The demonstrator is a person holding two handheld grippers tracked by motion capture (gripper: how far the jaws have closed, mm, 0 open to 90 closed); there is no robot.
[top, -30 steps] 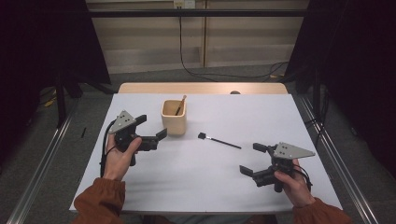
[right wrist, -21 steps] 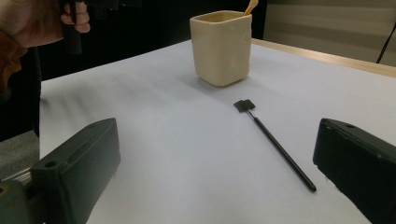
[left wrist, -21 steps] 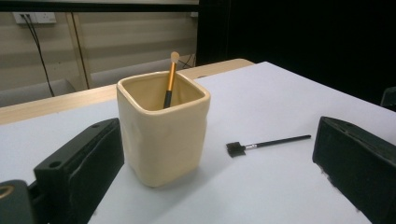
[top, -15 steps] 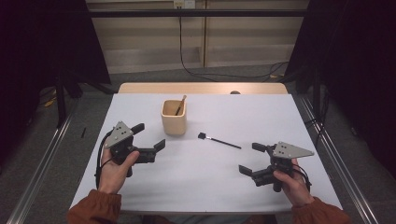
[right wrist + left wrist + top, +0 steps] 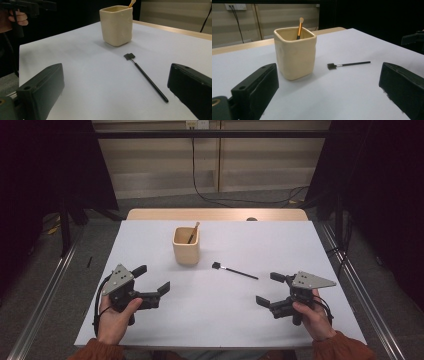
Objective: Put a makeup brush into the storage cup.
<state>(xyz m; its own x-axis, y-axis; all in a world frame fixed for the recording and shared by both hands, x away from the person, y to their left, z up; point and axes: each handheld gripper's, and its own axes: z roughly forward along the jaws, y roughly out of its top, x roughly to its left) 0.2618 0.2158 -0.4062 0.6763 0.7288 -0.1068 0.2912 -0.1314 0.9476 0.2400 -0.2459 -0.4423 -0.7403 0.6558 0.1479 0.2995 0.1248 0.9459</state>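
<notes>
1. The black brush lies flat on the white table, head toward the beige cup, handle toward the right gripper.
2. Both the right gripper and the left gripper gape wide, holding nothing.

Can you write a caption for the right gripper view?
Open right gripper facing a black brush lying beside a cream cup.

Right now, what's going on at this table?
A person holds a tool in each hand over a white table. The left tool and right tool are both open and hold nothing. A cup stands mid-table with an orange brush in it. A black brush lies flat beside the cup, nearer the right tool and untouched.
</notes>
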